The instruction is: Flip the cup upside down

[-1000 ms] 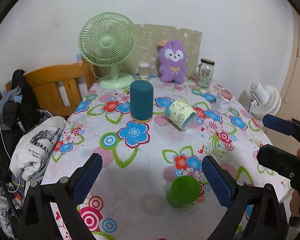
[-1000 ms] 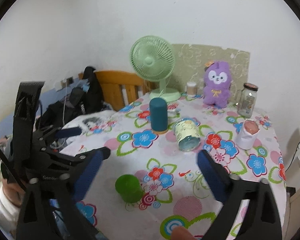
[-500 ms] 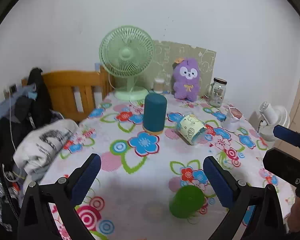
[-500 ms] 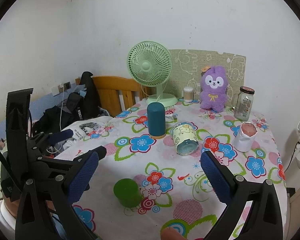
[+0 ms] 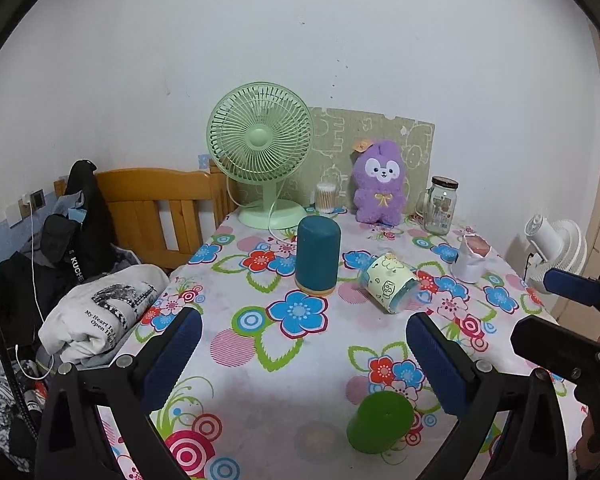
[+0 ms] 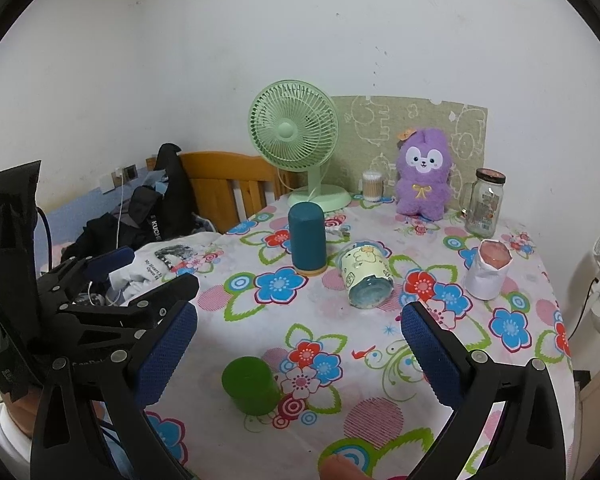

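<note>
A green plastic cup (image 5: 380,422) stands upside down, closed base up, near the front edge of the flowered table (image 5: 260,360); it also shows in the right wrist view (image 6: 250,384). My left gripper (image 5: 304,354) is open and empty, held above and behind the cup. My right gripper (image 6: 300,350) is open and empty, with the cup low between its fingers, nearer the left one. The right gripper's fingers (image 5: 572,286) show at the right edge of the left wrist view. The left gripper (image 6: 116,276) shows at the left of the right wrist view.
A teal cylinder (image 5: 318,258) stands mid-table beside a pale printed cup (image 5: 388,282) lying on its side. A white paper-wrapped cup (image 5: 472,258), glass jar (image 5: 442,210), purple plush (image 5: 380,184) and green fan (image 5: 260,160) stand behind. Folded clothes (image 5: 100,312) lie on the left edge.
Both grippers have drawn back and tilted up, so the table objects sit lower and smaller in both views. The green cup has stayed in place, upside down.
</note>
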{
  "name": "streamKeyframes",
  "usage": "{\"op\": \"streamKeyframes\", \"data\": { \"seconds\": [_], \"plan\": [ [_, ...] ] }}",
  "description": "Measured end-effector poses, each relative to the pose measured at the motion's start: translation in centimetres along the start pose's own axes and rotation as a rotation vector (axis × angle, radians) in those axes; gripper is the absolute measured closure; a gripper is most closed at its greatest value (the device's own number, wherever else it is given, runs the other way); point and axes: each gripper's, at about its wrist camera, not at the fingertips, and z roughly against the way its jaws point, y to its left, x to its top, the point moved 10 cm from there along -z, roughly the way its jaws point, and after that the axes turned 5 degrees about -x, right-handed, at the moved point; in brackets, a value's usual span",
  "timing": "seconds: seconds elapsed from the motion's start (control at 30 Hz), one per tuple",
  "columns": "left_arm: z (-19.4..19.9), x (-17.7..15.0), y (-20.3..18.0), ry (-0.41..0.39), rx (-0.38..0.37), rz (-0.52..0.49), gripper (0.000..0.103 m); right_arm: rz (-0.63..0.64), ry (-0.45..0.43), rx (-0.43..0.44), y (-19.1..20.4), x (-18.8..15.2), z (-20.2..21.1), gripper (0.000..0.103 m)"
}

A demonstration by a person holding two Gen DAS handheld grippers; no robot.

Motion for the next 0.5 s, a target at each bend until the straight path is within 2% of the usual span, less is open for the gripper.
{"op": "streamKeyframes", "data": {
  "seconds": [0.5],
  "plan": [
    [0.70,0.02,-0.14,-0.024,-0.002,-0.001,0.000,0.007,0.008,-0.006,0.20,-0.45,-0.03,0.000]
  ]
}}
